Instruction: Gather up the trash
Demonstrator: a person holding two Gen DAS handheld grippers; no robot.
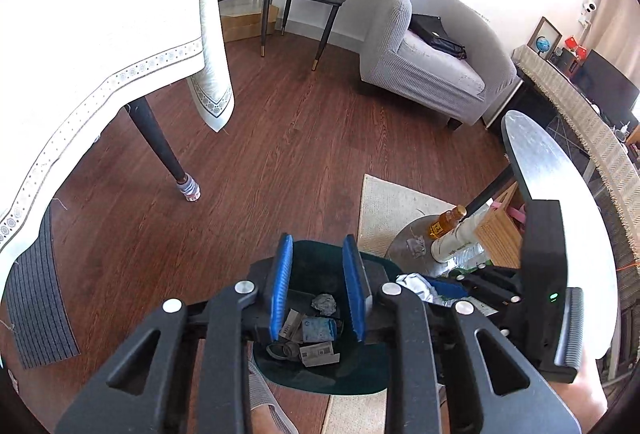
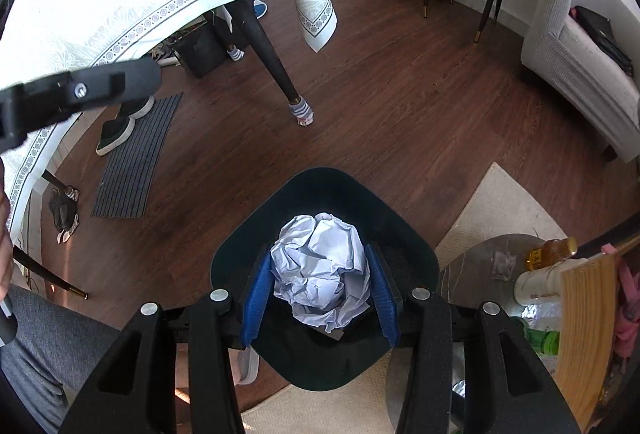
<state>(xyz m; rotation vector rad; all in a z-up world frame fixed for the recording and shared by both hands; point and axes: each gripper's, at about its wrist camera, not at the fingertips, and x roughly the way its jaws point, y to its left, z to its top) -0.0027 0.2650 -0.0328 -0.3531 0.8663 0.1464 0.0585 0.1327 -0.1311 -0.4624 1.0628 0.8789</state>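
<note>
A dark green bin stands on the wooden floor, holding a grey crumpled wad and several scraps of packaging. My left gripper hangs over it, open, with nothing between its blue pads. My right gripper is shut on a crumpled white paper ball and holds it above the mouth of the bin. In the left wrist view the paper ball shows just right of the bin.
A round side table stands right of the bin, with an amber bottle, a white bottle and a wooden box below. A cloth-covered table and its leg stand left, a grey sofa beyond. A person's shoes rest on a dark mat.
</note>
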